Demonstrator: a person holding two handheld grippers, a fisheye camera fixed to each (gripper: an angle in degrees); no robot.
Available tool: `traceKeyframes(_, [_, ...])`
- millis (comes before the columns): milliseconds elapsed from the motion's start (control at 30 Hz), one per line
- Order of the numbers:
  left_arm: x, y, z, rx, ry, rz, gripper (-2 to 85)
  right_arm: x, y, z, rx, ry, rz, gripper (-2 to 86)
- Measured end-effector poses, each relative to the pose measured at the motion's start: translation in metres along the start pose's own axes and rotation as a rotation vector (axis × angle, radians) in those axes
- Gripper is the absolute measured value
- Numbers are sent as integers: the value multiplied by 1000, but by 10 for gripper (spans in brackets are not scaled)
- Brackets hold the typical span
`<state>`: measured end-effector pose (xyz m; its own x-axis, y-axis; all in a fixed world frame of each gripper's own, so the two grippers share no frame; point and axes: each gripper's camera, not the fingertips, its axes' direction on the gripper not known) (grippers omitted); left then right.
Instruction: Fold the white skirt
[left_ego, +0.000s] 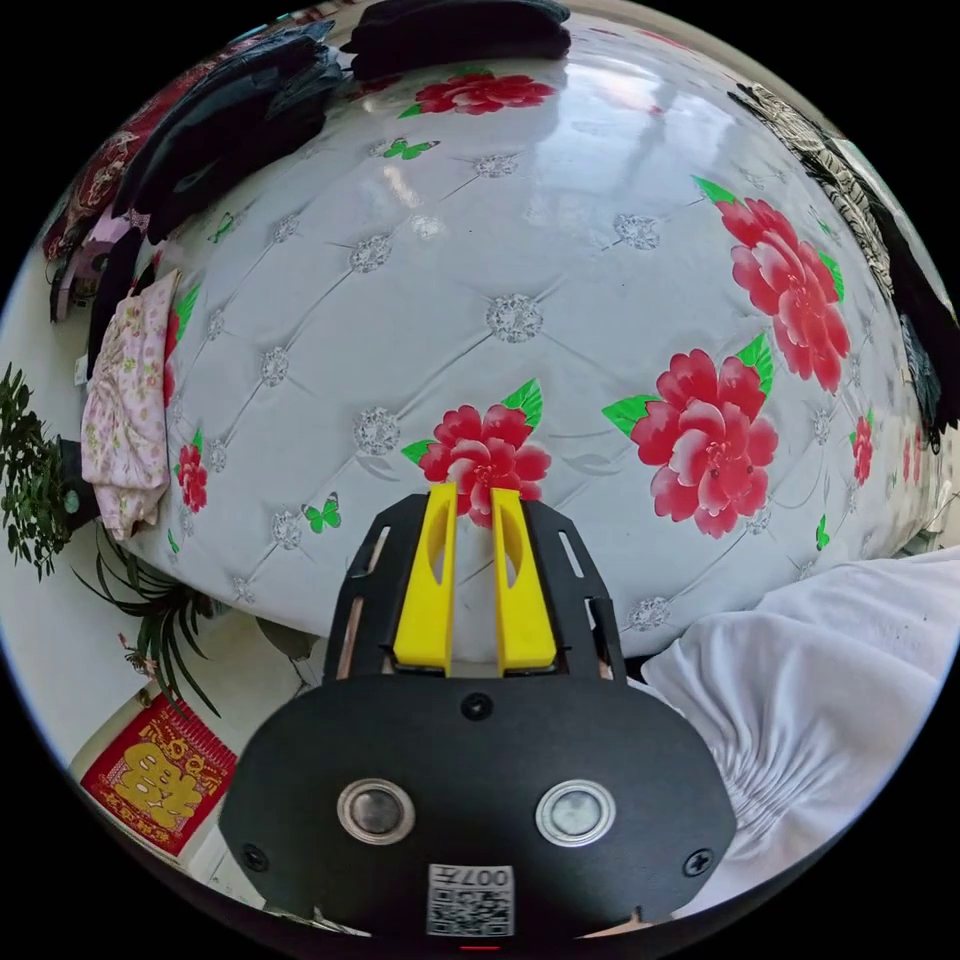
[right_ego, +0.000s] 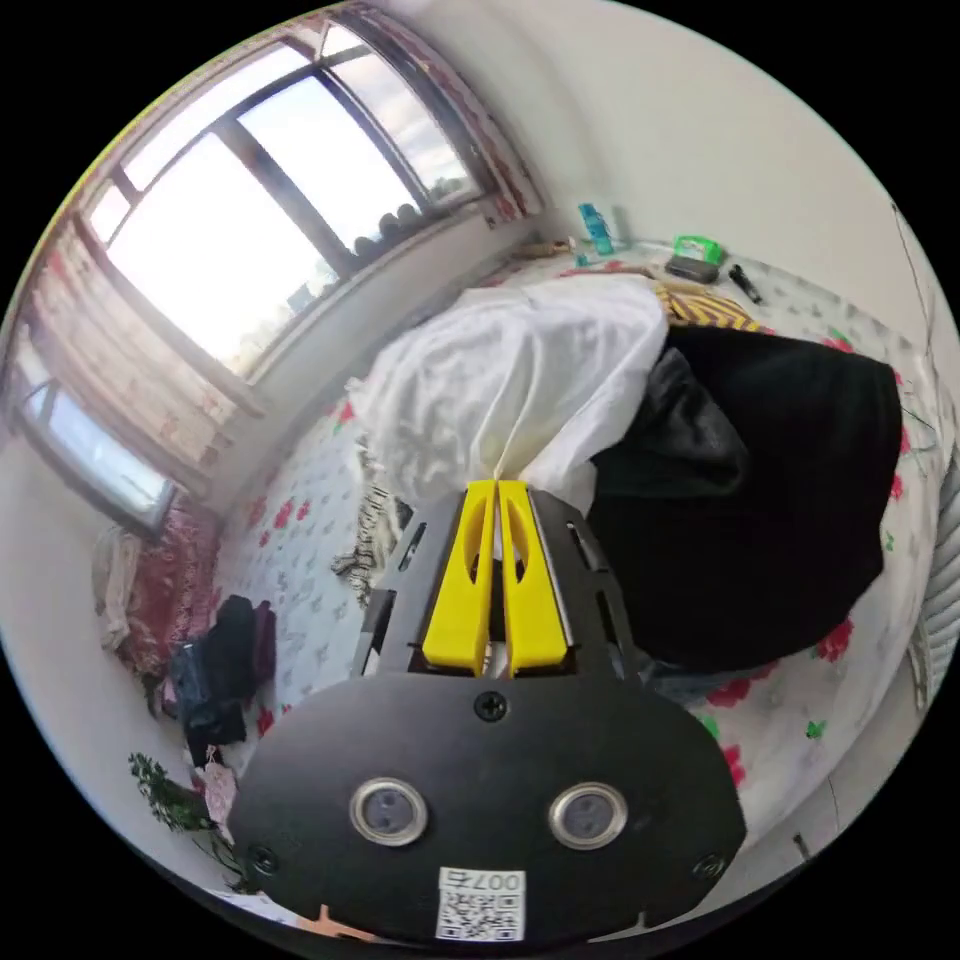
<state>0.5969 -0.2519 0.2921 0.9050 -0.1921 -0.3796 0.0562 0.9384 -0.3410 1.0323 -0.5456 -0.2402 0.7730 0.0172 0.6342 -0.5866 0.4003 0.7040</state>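
Overhead, right gripper (right_ego: 498, 487) pinching one white skirt (right_ego: 500, 385), left gripper (left_ego: 474, 492) narrowly apart, empty.

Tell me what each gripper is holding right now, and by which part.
The right gripper pinches the white skirt at a bunched bit of fabric; which part cannot be told. The left gripper holds nothing, its fingers apart over the bed.

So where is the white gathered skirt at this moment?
In the right gripper view the white gathered skirt hangs from the shut right gripper, beside a black garment; in the left gripper view it lies at the lower right.
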Motion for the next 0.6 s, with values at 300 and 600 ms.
traceKeyframes(300, [-19,7,16,20,61,36,58,-290,283,-54,-166,-419,-921,0])
traceKeyframes(600, [-59,71,13,243,220,16,75,-433,688,21,-865,-710,-972,44])
